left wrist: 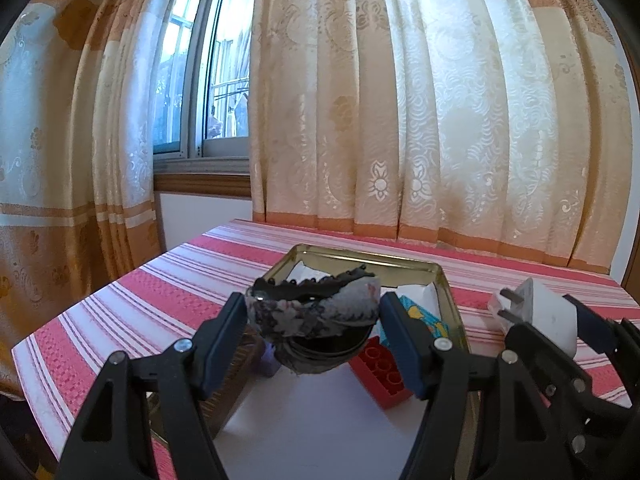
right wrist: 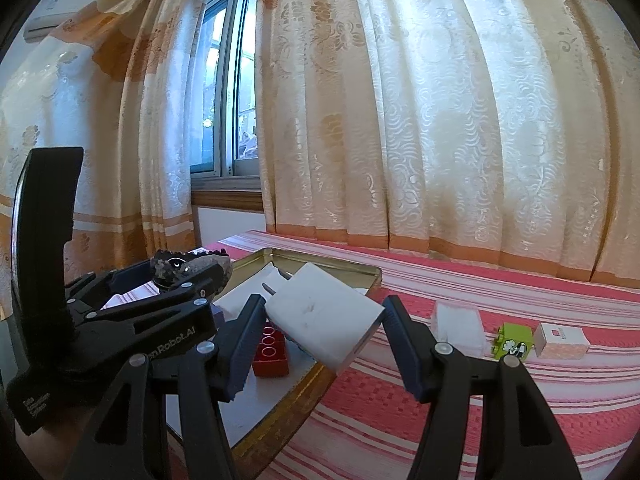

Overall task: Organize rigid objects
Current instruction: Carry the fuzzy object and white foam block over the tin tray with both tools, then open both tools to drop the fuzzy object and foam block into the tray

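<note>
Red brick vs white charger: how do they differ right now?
The red brick lies in the tin; the white charger is held up, tilted, in the right gripper. The brick is studded and red; the charger is smooth, white, with metal prongs. Both are rigid blocks.

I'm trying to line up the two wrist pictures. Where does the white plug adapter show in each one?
Left wrist: the white plug adapter sits at the right edge, prongs pointing left, clamped in the right gripper.
Right wrist: it fills the lower centre, between that gripper's fingers.
Shared landmark: the red building brick lying in the gold tin tray.
</note>
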`<state>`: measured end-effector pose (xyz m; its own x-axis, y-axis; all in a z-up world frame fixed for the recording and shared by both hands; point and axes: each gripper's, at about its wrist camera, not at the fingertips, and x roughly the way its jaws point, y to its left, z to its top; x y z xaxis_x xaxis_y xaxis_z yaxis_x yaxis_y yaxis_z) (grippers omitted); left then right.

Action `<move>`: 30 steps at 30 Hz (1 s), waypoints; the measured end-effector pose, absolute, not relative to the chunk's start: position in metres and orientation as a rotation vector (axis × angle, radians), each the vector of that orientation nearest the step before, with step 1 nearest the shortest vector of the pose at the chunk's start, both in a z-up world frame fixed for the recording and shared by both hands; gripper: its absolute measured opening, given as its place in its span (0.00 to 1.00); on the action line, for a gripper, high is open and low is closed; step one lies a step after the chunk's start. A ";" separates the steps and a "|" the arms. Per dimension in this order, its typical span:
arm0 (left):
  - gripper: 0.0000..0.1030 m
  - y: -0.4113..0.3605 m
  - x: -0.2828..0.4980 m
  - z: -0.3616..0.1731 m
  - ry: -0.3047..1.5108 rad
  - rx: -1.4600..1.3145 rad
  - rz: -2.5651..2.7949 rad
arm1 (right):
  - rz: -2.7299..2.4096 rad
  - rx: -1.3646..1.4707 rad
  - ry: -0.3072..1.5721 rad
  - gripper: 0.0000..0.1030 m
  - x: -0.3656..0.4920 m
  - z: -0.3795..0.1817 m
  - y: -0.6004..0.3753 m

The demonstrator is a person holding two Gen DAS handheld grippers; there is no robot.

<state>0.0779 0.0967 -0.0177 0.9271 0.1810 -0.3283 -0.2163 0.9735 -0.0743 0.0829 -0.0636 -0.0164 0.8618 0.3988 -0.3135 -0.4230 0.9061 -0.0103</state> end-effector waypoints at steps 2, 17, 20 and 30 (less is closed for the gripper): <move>0.66 0.097 0.078 -0.018 0.325 -0.107 0.206 | 0.434 -0.079 0.314 0.61 0.084 -0.017 -0.063; 0.67 0.115 0.091 -0.024 0.398 -0.111 0.217 | 0.471 -0.080 0.342 0.61 0.094 -0.020 -0.047; 0.67 0.121 0.095 -0.023 0.417 -0.104 0.238 | 0.482 -0.073 0.356 0.61 0.099 -0.021 -0.043; 0.67 0.130 0.107 -0.028 0.490 -0.074 0.288 | 0.550 -0.032 0.489 0.61 0.131 -0.031 -0.024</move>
<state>0.1072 0.1297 -0.0278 0.8427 0.2546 -0.4743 -0.2900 0.9570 -0.0016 0.1305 -0.0239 -0.0312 0.7416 0.4937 -0.4541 -0.5089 0.8552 0.0988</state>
